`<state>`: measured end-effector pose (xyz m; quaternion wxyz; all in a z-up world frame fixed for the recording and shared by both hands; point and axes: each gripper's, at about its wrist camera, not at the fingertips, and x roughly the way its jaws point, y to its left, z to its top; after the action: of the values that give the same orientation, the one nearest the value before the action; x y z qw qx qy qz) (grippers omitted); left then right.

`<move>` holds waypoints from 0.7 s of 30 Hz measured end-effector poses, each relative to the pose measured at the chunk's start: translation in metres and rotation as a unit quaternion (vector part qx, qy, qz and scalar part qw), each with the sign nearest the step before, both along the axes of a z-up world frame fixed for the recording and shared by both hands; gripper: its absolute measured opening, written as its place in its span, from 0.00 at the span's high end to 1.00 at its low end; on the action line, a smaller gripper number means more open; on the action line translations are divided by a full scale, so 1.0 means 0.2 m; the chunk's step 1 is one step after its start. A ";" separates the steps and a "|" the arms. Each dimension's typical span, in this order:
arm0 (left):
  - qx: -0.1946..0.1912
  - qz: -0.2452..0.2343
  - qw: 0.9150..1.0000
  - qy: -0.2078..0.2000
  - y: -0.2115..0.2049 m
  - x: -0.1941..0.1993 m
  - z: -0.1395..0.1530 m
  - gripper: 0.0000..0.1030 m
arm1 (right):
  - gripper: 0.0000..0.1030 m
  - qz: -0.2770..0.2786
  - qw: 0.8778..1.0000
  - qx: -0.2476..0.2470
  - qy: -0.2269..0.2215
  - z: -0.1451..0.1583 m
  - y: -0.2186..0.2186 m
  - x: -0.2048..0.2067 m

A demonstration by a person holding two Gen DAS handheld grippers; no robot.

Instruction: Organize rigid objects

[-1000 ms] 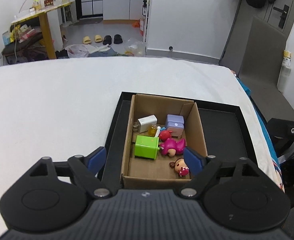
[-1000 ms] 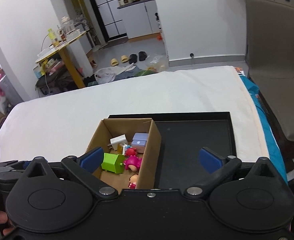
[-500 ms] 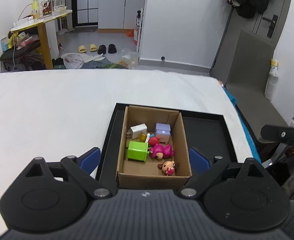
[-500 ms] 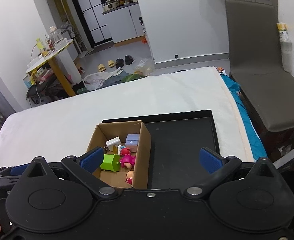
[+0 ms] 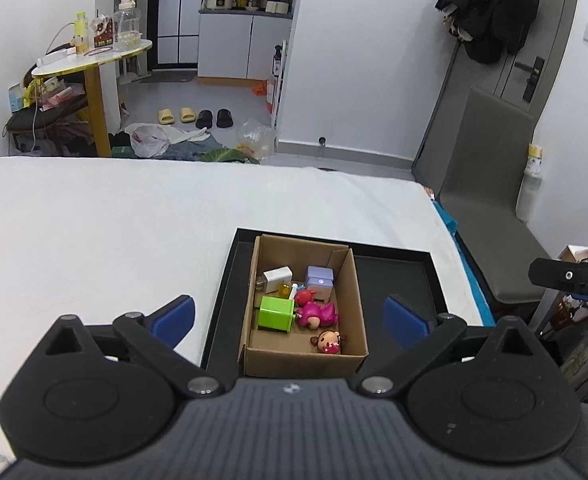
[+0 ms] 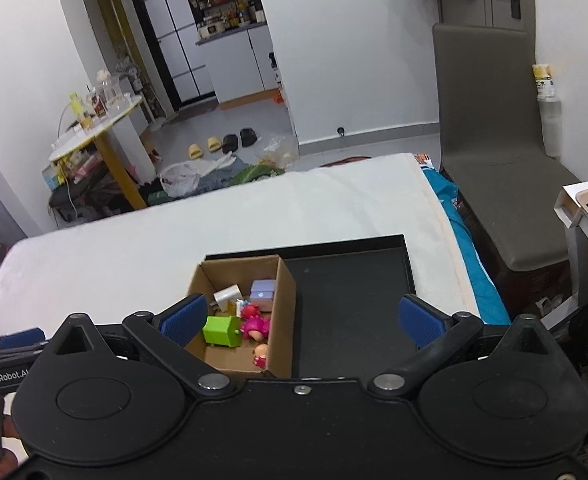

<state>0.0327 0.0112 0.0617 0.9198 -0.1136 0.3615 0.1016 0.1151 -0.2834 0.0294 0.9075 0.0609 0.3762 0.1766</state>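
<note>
The small rigid things are all sitting inside the cardboard box (image 5: pixel 305 300), which is standing in the left part of the black tray (image 5: pixel 393 280) on the white bed (image 5: pixel 94 240). Taking the box as the landmark: the white charger (image 5: pixel 276 279) and the lilac cube (image 5: pixel 319 282) are lying at its far end, the green block (image 5: pixel 276 314) is resting against its left wall near the middle, the magenta figure (image 5: pixel 317 314) and a red piece (image 5: pixel 303 297) are lying just right of the green block, and the little doll (image 5: pixel 329 342) is lying at the box's near end. A small yellow item between the charger and the cube is too small to identify.

Nothing is showing on the tray to the right of the box, and nothing loose is lying on the bed around it, so the sorting is looking finished or very nearly so.

The left tool (image 5: pixel 290 316) is hovering above the box's near end, its jaws opening wide with nothing gripped between them. The right tool (image 6: pixel 301 318) is standing wide too, empty, looking down over the box's right wall and the bare tray beyond it. What is left, at most, is judging whether the contents need tidying.
</note>
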 end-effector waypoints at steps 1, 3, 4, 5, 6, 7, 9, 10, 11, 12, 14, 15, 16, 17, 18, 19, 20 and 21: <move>0.001 0.001 1.000 -0.003 0.00 -0.01 0.01 0.02 | 0.00 -0.003 1.000 0.004 -0.001 0.01 -0.02 -0.02; 0.004 0.002 1.000 -0.011 -0.01 -0.05 0.04 0.01 | 0.00 -0.005 1.000 0.006 -0.006 0.03 -0.02 -0.04; 0.005 0.002 1.000 -0.015 -0.01 -0.07 0.05 0.01 | 0.00 -0.007 1.000 0.006 -0.010 0.04 -0.03 -0.05; 0.005 0.001 1.000 -0.017 -0.01 -0.08 0.07 0.01 | 0.00 -0.008 1.000 0.005 -0.013 0.05 -0.03 -0.06; 0.006 0.002 1.000 -0.018 -0.01 -0.10 0.07 0.01 | 0.00 -0.009 1.000 0.003 -0.016 0.05 -0.03 -0.07; 0.007 0.003 1.000 -0.020 -0.02 -0.11 0.09 0.01 | 0.00 -0.009 1.000 0.000 -0.018 0.06 -0.03 -0.08; 0.012 0.006 1.000 -0.024 -0.02 -0.14 0.10 0.01 | 0.00 -0.002 1.000 -0.007 -0.019 0.07 -0.02 -0.10; 0.011 0.007 1.000 -0.026 -0.01 -0.15 0.11 0.01 | 0.00 0.004 1.000 -0.010 -0.020 0.07 -0.02 -0.11; 0.010 0.008 1.000 -0.028 -0.01 -0.17 0.11 0.01 | 0.00 0.009 1.000 -0.015 -0.021 0.08 -0.02 -0.12; 0.008 0.011 0.999 -0.029 -0.01 -0.18 0.12 0.01 | 0.00 0.010 1.000 -0.019 -0.023 0.09 -0.02 -0.13; 0.009 0.011 0.999 -0.031 -0.02 -0.21 0.14 0.01 | 0.00 0.008 0.999 -0.022 -0.027 0.11 -0.02 -0.15; 0.011 0.011 0.999 -0.031 -0.02 -0.22 0.14 0.01 | 0.00 0.009 0.999 -0.020 -0.029 0.12 -0.02 -0.16; 0.012 0.011 0.999 -0.032 -0.02 -0.23 0.15 0.01 | 0.00 0.011 0.999 -0.019 -0.030 0.13 -0.02 -0.17; 0.012 0.011 0.999 -0.033 -0.02 -0.24 0.16 0.01 | 0.00 0.014 0.999 -0.019 -0.032 0.14 -0.02 -0.18; 0.011 0.012 0.999 -0.034 -0.02 -0.25 0.17 0.01 | 0.00 0.017 0.999 -0.021 -0.034 0.15 -0.02 -0.19; 0.011 0.013 0.999 -0.034 -0.03 -0.26 0.17 0.01 | 0.00 0.017 0.999 -0.023 -0.037 0.16 -0.02 -0.20; 0.014 0.013 0.999 -0.034 -0.03 -0.27 0.18 0.01 | 0.00 0.016 0.999 -0.024 -0.041 0.17 -0.02 -0.22; 0.019 0.016 0.999 -0.034 -0.03 -0.28 0.19 0.01 | 0.00 0.017 0.999 -0.019 -0.044 0.18 -0.02 -0.23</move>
<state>-0.0238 0.0046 0.1004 0.9320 -0.1048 0.3257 0.1192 0.0687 -0.2868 0.0659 0.9211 0.0295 0.3398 0.1876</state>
